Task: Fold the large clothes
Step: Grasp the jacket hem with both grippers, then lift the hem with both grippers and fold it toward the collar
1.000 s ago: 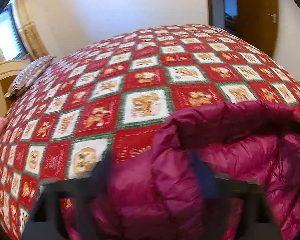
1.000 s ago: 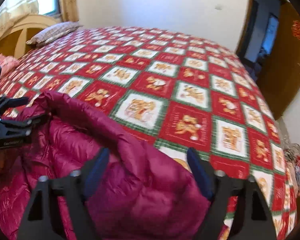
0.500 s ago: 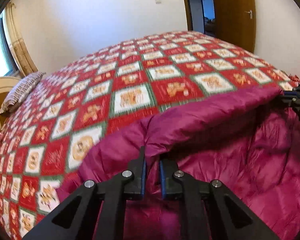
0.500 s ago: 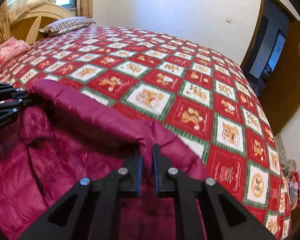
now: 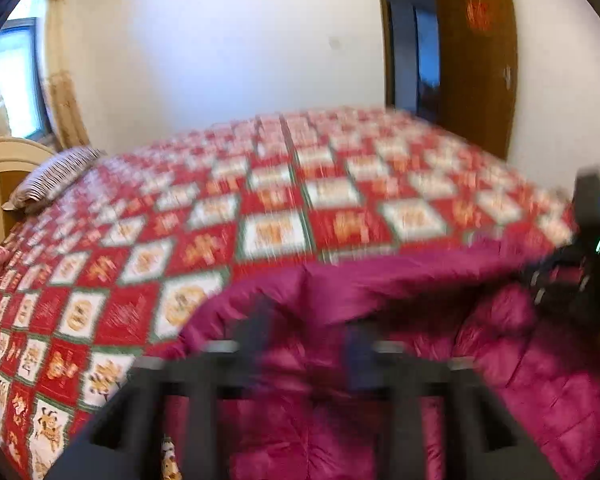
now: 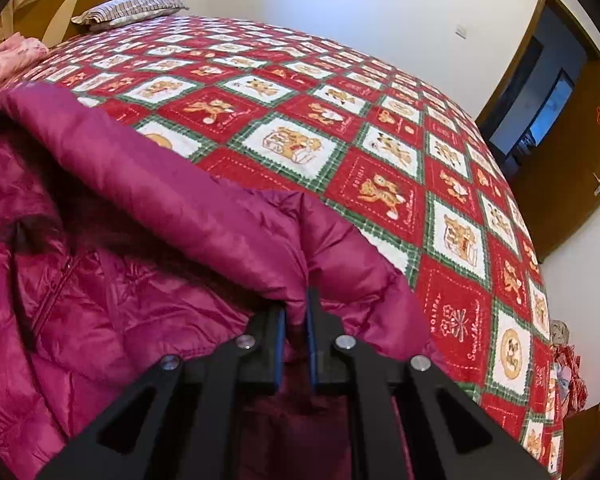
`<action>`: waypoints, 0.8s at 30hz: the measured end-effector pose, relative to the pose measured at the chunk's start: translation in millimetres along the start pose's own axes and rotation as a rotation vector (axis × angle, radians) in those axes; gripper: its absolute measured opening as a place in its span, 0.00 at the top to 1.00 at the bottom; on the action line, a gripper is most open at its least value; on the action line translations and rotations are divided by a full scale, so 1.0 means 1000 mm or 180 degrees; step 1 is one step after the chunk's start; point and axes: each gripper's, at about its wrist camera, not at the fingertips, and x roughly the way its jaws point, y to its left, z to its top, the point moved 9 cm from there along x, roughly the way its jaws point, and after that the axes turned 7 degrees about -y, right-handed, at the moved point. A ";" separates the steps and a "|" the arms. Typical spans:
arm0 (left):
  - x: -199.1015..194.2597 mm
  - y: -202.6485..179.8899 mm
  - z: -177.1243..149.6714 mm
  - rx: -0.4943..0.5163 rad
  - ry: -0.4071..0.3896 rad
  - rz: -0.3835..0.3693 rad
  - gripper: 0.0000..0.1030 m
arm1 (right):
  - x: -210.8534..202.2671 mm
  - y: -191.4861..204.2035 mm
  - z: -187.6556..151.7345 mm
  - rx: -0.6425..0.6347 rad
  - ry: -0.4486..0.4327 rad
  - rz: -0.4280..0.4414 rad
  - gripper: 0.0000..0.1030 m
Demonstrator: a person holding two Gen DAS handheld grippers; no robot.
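A magenta down jacket (image 6: 112, 280) is spread on the near part of a bed's patchwork quilt (image 6: 380, 160); its far hem is pinched by the right gripper (image 6: 296, 320), presumably for folding over; the left gripper (image 5: 304, 344) is blurred, fingers seemingly apart; no containers are seen.

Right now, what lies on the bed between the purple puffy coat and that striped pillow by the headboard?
In the right wrist view, only bare red-and-white patchwork bedspread lies between the coat and the striped pillow. A pink bundle sits off to the side.
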 end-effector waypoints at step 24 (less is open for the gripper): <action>0.020 0.045 0.047 -0.0563 0.0100 0.0619 0.05 | -0.063 -0.026 0.015 0.0236 -0.0126 0.0222 0.73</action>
